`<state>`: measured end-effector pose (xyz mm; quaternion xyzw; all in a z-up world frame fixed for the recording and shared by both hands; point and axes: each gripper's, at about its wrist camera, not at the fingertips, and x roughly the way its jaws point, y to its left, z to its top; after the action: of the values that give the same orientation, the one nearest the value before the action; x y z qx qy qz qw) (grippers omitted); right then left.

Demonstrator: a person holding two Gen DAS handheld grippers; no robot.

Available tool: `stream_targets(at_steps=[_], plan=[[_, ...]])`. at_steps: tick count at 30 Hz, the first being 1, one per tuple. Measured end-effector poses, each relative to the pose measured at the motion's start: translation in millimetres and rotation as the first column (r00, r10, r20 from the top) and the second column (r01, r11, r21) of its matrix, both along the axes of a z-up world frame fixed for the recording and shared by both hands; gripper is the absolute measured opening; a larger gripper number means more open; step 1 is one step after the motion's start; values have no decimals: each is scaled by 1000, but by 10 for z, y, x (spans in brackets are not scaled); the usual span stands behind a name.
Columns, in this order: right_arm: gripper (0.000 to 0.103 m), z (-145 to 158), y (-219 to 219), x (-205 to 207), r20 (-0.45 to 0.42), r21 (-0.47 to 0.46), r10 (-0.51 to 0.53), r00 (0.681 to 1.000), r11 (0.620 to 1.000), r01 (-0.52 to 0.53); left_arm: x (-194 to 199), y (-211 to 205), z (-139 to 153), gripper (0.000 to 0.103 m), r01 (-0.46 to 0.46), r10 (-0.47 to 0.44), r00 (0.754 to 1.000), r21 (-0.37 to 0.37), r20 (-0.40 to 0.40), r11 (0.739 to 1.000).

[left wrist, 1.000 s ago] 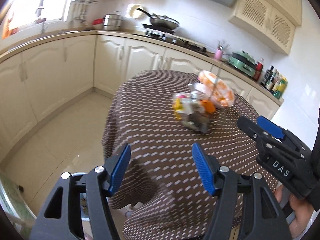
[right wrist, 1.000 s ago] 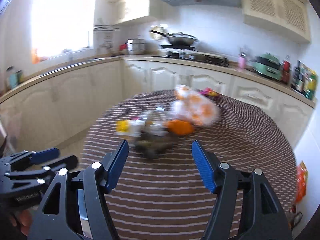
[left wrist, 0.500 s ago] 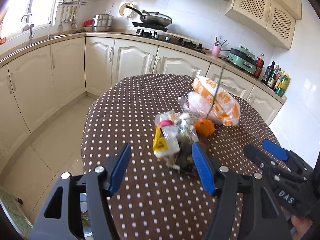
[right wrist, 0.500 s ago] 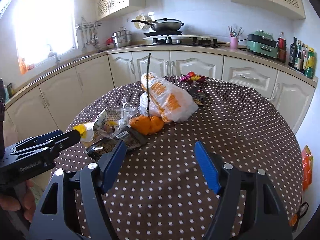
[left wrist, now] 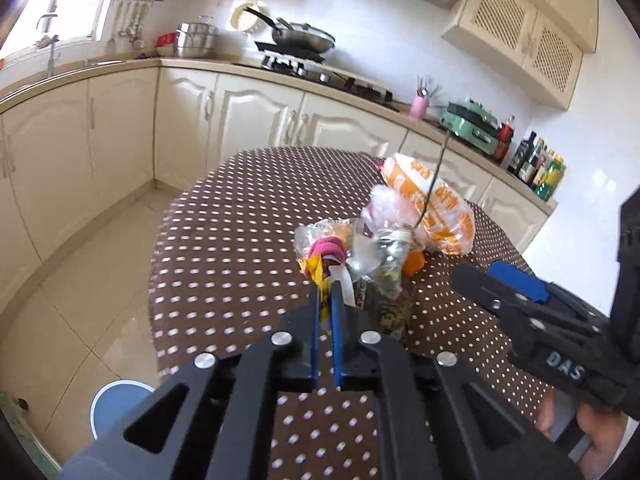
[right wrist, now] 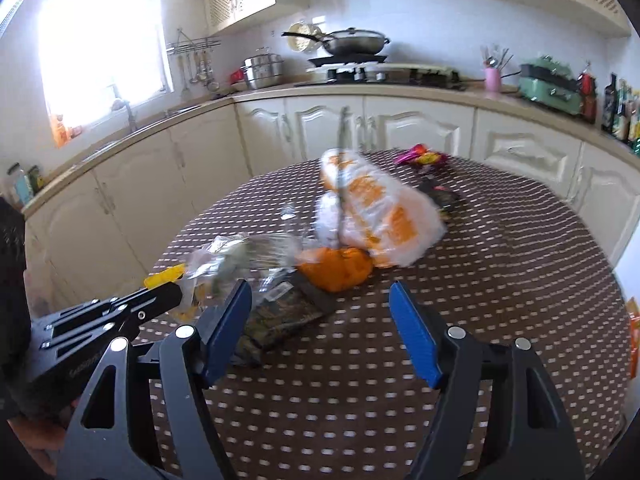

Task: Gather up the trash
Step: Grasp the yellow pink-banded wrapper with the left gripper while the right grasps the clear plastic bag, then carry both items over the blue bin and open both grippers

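A heap of crumpled plastic wrappers and bags (left wrist: pixel 360 256) sits mid-way on the brown polka-dot table (left wrist: pixel 224 248). The left tongs (left wrist: pixel 325 292) have just snapped together, pinching its yellow wrapper edge (left wrist: pixel 314 270). The right tongs (right wrist: pixel 320 300) hover spread nearby, gripping nothing.

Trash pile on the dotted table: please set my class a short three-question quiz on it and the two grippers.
1. True or false: the right gripper's fingers are shut.
2. The shut left gripper pinches: A, the yellow wrapper; B, a spoon; C, a pan lid.
3. Fill in: the white bag in the pile carries ____ print.

Key: 1 false, they stand open with nothing between them; 2 A; 3 orange.
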<state>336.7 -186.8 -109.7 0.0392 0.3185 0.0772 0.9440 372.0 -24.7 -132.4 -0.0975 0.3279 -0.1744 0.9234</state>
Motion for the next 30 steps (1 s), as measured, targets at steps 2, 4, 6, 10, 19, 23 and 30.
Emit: stream_targets(at_steps=[2, 4, 6, 10, 19, 23, 30], plan=[[68, 1, 97, 24, -7, 16, 27, 1000, 1000, -27, -58, 73, 17, 5, 1, 0, 1000, -31, 5, 1000], [68, -1, 177, 41, -18, 33, 48, 999, 998, -48, -123, 174, 37, 5, -24, 25, 1000, -40, 17, 999], [68, 1, 250, 53, -22, 29, 57, 998, 998, -56, -184, 293, 48, 5, -53, 54, 998, -53, 24, 997], [68, 3, 465, 184, -42, -7, 73, 996, 997, -73, -282, 514, 85, 5, -112, 115, 992, -63, 45, 992], [68, -70, 898, 431, -107, -37, 169, 980, 984, -174, -345, 871, 33, 5, -196, 200, 979, -82, 43, 977], [62, -195, 1166, 537, -160, -86, 211, 964, 970, -227, -348, 983, 14, 5, -222, 226, 973, -88, 42, 971], [19, -348, 1325, 670, -228, -67, 220, 949, 968, -241, -390, 1180, -34, 5, -239, 243, 969, -89, 40, 967]])
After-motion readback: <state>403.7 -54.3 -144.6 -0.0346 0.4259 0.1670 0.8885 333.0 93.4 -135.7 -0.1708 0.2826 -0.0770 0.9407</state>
